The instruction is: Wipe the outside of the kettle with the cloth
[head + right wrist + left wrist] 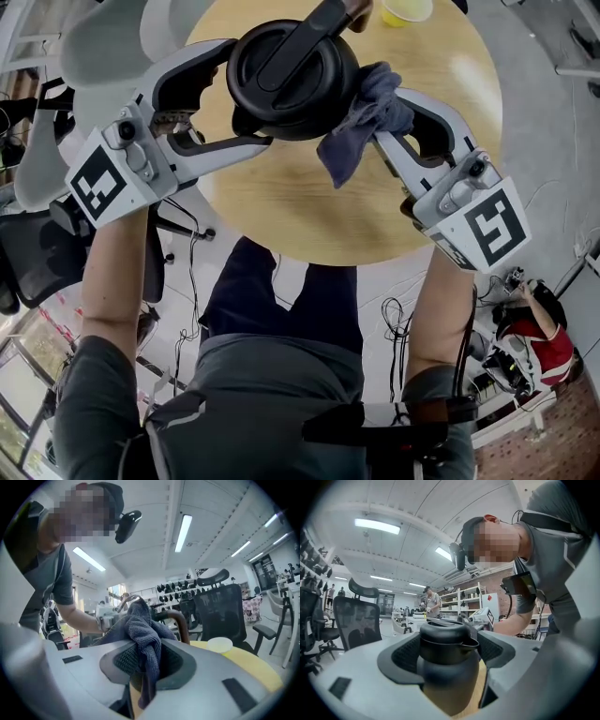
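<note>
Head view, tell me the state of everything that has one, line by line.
Kettle: upright, lid shut.
Cloth: bunched, pressed against the kettle's side.
Left hand-held gripper: shut on kettle.
Right hand-held gripper: shut on cloth.
Cup: upright on the table.

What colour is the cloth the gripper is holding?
Dark blue-grey. The soft woven cloth shows best in the right gripper view.
</note>
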Motion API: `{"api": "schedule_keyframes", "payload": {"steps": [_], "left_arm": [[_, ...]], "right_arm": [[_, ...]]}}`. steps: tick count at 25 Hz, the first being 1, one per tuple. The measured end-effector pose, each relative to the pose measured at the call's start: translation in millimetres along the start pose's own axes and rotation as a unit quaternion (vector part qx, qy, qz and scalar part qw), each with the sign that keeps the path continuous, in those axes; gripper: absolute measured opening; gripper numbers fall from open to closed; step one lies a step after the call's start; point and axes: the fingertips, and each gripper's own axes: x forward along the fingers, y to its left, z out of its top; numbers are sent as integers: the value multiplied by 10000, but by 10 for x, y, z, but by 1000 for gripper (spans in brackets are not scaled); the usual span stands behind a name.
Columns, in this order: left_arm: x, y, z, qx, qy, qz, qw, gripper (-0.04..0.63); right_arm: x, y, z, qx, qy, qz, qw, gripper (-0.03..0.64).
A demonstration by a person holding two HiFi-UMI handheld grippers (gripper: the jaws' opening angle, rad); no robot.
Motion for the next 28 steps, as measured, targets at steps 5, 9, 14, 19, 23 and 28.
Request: {"api": "schedule_keyframes", "payload": {"steps": [5, 9, 14, 19, 23, 28], "left_arm": [[-32, 53, -6, -1, 155, -421, 9990, 383], [-2, 49, 26, -67, 167, -721, 9972, 383], [-34, 70, 31, -19, 168, -823, 9965, 383], [-52, 65, 74, 4, 73, -767, 9970, 383], [-57, 21, 119, -9, -70, -671, 9977, 384], [-24, -12, 169, 162, -100, -427, 9989, 385]], "right_arm": [[34, 123, 433, -238, -355, 215, 9989, 98], [53, 141, 315, -543, -31, 293, 9981, 98], [41, 116, 50, -371, -47, 259, 9990, 98], [34, -22, -304, -252, 263, 162, 9992, 98], [128, -96, -620, -73, 546, 45, 9985, 98], [154, -152, -915, -122, 1089, -49, 9940, 98]]}}
